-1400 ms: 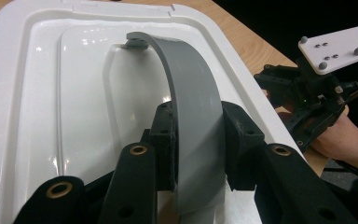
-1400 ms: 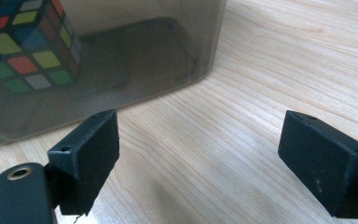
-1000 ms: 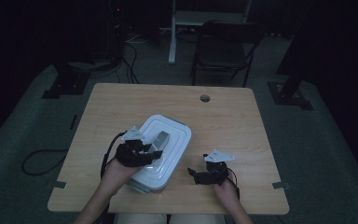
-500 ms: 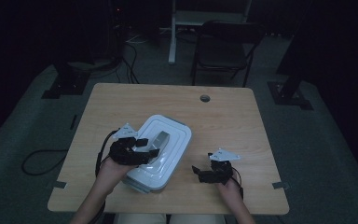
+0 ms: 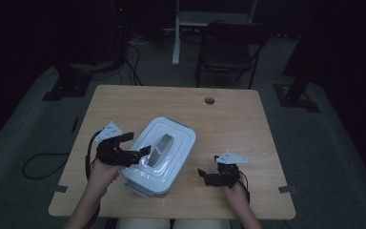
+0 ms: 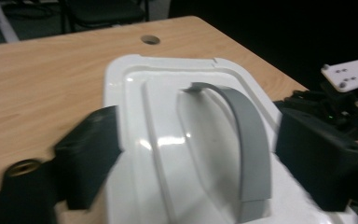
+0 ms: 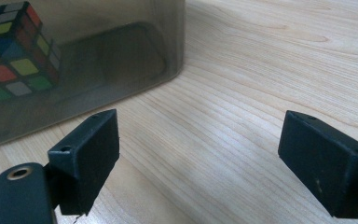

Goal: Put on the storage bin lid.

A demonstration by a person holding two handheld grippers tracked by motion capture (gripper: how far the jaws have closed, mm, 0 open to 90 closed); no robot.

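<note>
A white lidded box [image 5: 171,143] with a grey handle [image 5: 159,149] sits mid-table. My left gripper [image 5: 137,143] hovers open at the box's left edge. In the left gripper view the white lid [image 6: 168,140] and its grey handle [image 6: 244,140] lie ahead between the spread jaws of that gripper [image 6: 205,158], untouched. My right gripper [image 5: 208,168] rests low on the table, right of the box, also open. The right gripper view looks past this gripper [image 7: 209,158] at the box's translucent wall [image 7: 121,51]; a colour-tiled puzzle cube [image 7: 14,51] lies inside.
The wooden table [image 5: 228,119] has a cable hole [image 5: 209,100] near its far edge. A dark chair [image 5: 228,52] and stand legs are on the floor beyond. The right gripper [image 6: 349,93] also appears at the right of the left gripper view.
My left gripper has drawn back a little to the left, off the lid toward its edge. The right gripper has shifted slightly right. The box has stayed put.
</note>
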